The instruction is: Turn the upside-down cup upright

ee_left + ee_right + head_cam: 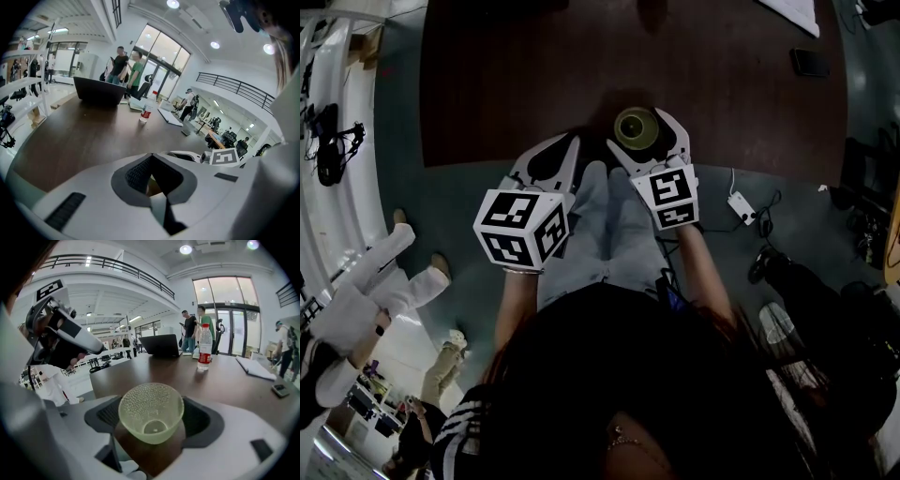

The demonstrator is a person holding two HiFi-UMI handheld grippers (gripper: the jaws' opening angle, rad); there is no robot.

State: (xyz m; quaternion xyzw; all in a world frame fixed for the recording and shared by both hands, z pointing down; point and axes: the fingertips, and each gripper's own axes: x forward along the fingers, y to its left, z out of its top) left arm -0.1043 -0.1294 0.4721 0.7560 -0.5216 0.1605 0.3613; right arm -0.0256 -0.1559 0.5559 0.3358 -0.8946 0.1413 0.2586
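One pale green, pebble-textured translucent cup (151, 412): upright, mouth up, on dark brown wooden bench (534, 75) near its front edge. Right tool (643, 139): released, jaws spread wide either side of cup. Left tool (151, 158): clenched, empty, just beside right tool.

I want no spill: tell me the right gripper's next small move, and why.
Probably draw the right gripper straight back: the cup stands mouth-up on the table between its open jaws, pads apparently clear, so any sideways move could knock it.
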